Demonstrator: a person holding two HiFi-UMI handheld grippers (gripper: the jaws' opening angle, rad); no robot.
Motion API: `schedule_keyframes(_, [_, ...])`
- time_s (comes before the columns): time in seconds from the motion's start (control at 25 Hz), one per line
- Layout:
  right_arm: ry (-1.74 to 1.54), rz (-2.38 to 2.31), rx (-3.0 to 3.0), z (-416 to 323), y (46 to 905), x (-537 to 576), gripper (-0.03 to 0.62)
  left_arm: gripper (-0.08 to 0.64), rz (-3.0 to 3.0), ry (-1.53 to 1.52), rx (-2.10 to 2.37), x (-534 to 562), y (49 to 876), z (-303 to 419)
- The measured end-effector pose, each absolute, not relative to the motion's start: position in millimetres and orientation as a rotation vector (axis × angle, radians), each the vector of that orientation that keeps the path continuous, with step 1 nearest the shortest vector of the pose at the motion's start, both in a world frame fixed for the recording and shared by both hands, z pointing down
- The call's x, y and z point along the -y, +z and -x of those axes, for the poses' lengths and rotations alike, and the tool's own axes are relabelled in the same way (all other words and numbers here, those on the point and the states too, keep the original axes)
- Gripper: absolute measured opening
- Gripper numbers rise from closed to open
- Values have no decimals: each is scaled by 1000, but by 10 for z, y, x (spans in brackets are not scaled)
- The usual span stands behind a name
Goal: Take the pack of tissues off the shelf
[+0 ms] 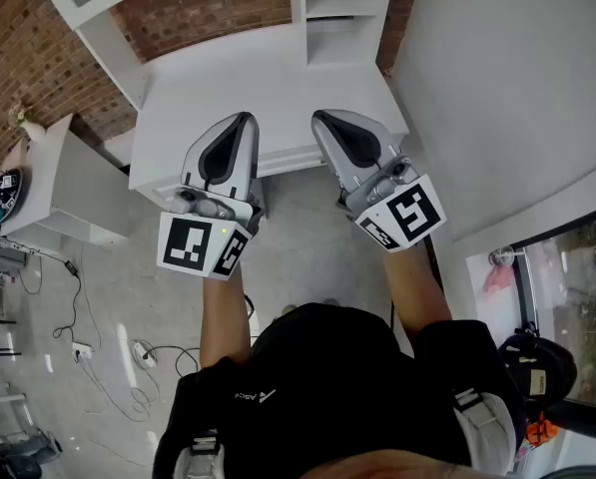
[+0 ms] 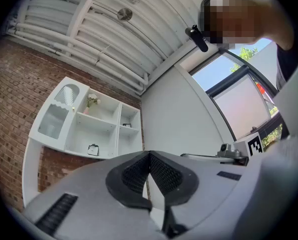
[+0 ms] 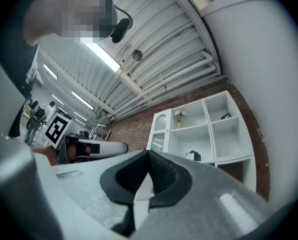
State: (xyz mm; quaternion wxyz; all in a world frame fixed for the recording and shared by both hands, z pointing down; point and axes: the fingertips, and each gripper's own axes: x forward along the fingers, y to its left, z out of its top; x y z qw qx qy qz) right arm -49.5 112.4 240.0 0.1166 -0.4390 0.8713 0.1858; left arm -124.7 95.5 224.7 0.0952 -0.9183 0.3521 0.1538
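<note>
Reach not yet begun: my left tongs (image 1: 244, 120) and right tongs (image 1: 320, 118) hover side by side over the front edge of the white desk (image 1: 218, 78). Both pairs are pressed fully together with nothing between them. The tips point toward the white shelf (image 2: 118, 130) on the brick wall.

What I take to be the pack of tissues (image 2: 93, 149) is a small dark-and-white object. It stands on the bottom board of the wide middle compartment, well apart from either pair of tongs. A vase (image 2: 91, 101) of flowers sits in the compartment above it.

I judge this to be the approach step. One pair of tongs must first spread wide. It must then travel across the desk and up into that compartment and close on the pack before drawing it straight out.

Room looks generous: the desk top is bare and the compartment holds nothing else that I can see. The limits are the board overhead, the upright to the pack's right and the desk's front edge below the tongs. The plain white wall (image 1: 497, 88) crowds the right-hand side, so the left tongs may have the freer line.
</note>
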Motion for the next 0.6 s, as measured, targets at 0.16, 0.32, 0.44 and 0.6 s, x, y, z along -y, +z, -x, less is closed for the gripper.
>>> schedule_keyframes(0.16, [522,1268,-2548,459,2392,-1185,0,-2,2720,453,-1049,-1020,2245,1207])
schedule_keyframes(0.32, [503,1249,-2543,408,2396,-1211,0,-2,2698,462,-1068,-1058,2211,1180])
schedule_keyframes(0.44, [499,1235,-2548,363,2410,-1238,0,-2,2680,477,-1086,-1077,2183,1152])
schedule_keyframes(0.6, [491,1221,-2556,252,2436,-1244,0,-2,2654,487,-1126,-1042,2145,1083])
